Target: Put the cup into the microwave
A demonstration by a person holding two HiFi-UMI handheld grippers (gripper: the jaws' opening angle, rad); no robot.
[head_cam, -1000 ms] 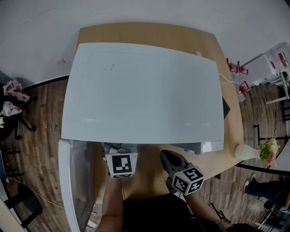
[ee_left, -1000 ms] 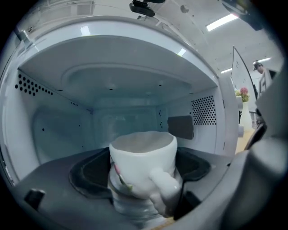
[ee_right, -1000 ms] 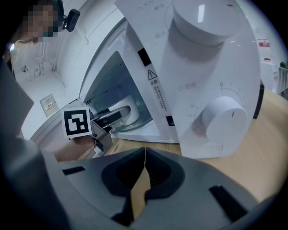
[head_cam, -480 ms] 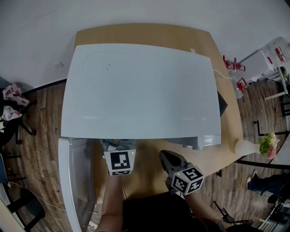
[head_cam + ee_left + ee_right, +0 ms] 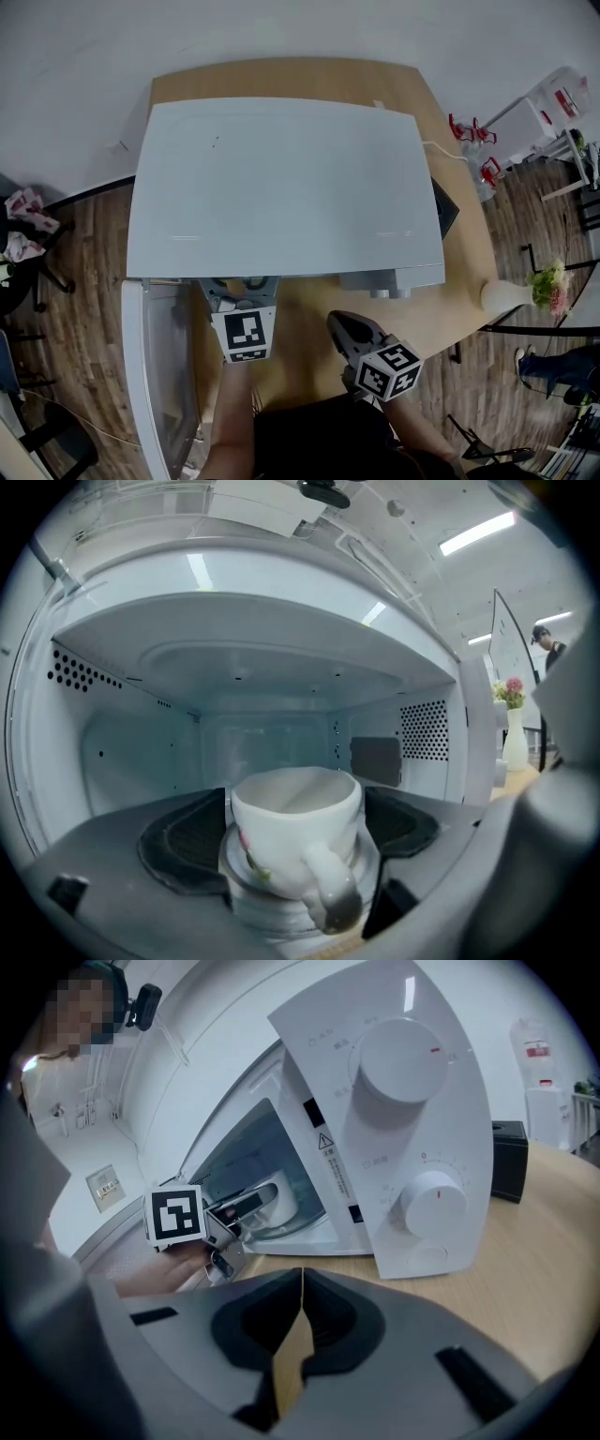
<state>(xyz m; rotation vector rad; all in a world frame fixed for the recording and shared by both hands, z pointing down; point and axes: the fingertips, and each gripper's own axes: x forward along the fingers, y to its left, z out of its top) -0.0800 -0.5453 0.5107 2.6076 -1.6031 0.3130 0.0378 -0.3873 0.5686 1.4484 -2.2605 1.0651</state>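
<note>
A white cup (image 5: 295, 832) with a small flower print and its handle toward the camera sits between the pads of my left gripper (image 5: 295, 855), which is shut on it. It hangs at the mouth of the open white microwave (image 5: 281, 187), with the empty cavity (image 5: 262, 724) straight ahead. In the right gripper view the cup (image 5: 278, 1206) and left gripper (image 5: 246, 1208) show at the opening. From above, the left gripper (image 5: 239, 289) reaches under the microwave's front edge, hiding the cup. My right gripper (image 5: 345, 328) hovers over the table, jaws shut and empty (image 5: 300, 1283).
The microwave door (image 5: 155, 375) stands swung open at the left. The oven stands on a wooden table (image 5: 309, 352). A white vase with flowers (image 5: 511, 295) stands at the table's right edge. A black box (image 5: 509, 1157) sits behind the oven's right side.
The head view has drifted, so the microwave sits higher in the picture. A bit more of the left gripper shows outside the microwave's front edge. The right gripper has stayed put.
</note>
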